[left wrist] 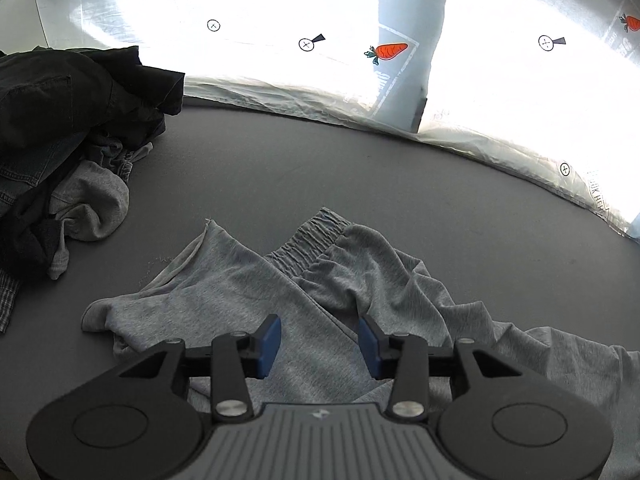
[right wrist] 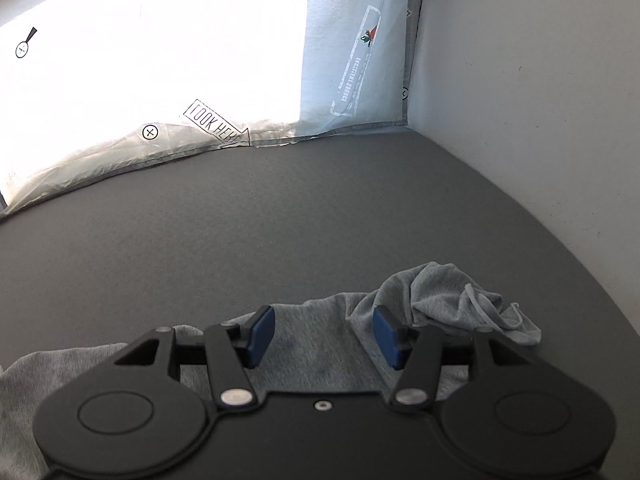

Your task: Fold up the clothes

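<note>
Grey marl jersey fills the near part of both views: a pair of sweatpants [left wrist: 304, 300] lies crumpled on the dark grey worktop [left wrist: 360, 168], its gathered elastic waistband [left wrist: 308, 240] pointing away from us and one leg folded across the other. We hold the left tool [left wrist: 319, 342] just above the cloth, its blue pads [left wrist: 269, 346] spread apart with nothing between them. The right tool [right wrist: 320, 336] hangs over another stretch of the same sweatpants [right wrist: 308, 340], its blue pads [right wrist: 258, 336] likewise apart and gripping nothing; beside its right finger the fabric bunches into a lump [right wrist: 452, 300] with a drawcord looping out of it. At the left edge of the left wrist view sits a heap of other clothes [left wrist: 60, 140], black and denim pieces on top and a light grey garment spilling toward the sweatpants but apart from them. Along the far edge of the worktop runs a pale translucent sheet [left wrist: 280, 40], brightly backlit, printed with orange carrots [left wrist: 390, 51], crossed circles and a "LOOK HERE" arrow [right wrist: 218, 124]. A plain white wall [right wrist: 540, 100] closes the worktop's right side, near the bunched fabric.
</note>
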`<control>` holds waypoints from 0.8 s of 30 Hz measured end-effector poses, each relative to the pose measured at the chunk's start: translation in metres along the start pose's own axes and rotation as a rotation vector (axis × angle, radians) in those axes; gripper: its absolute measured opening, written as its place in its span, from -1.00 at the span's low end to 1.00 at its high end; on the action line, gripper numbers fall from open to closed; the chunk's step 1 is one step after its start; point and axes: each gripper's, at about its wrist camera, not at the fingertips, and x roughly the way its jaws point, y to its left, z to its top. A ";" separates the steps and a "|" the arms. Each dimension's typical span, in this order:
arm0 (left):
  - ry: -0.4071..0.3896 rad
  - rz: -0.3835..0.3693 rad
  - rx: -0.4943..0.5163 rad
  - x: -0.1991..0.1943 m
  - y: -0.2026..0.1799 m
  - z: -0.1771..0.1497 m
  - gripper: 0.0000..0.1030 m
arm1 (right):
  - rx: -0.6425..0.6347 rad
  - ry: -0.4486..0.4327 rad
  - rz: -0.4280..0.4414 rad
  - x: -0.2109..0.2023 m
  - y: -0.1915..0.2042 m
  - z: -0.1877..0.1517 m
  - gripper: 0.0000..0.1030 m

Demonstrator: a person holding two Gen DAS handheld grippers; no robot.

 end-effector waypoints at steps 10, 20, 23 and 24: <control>0.041 0.059 0.102 0.071 -0.002 0.035 -0.01 | -0.054 0.042 -0.125 0.033 -0.027 0.014 0.15; 0.050 0.031 0.191 0.146 -0.009 0.082 0.16 | -0.069 0.119 -0.220 0.084 -0.059 0.040 0.23; 0.063 0.006 0.221 0.167 -0.015 0.086 0.25 | 0.002 0.172 -0.213 0.100 -0.073 0.047 0.23; 0.068 0.003 0.217 0.172 -0.015 0.086 0.25 | 0.012 0.178 -0.210 0.102 -0.074 0.046 0.23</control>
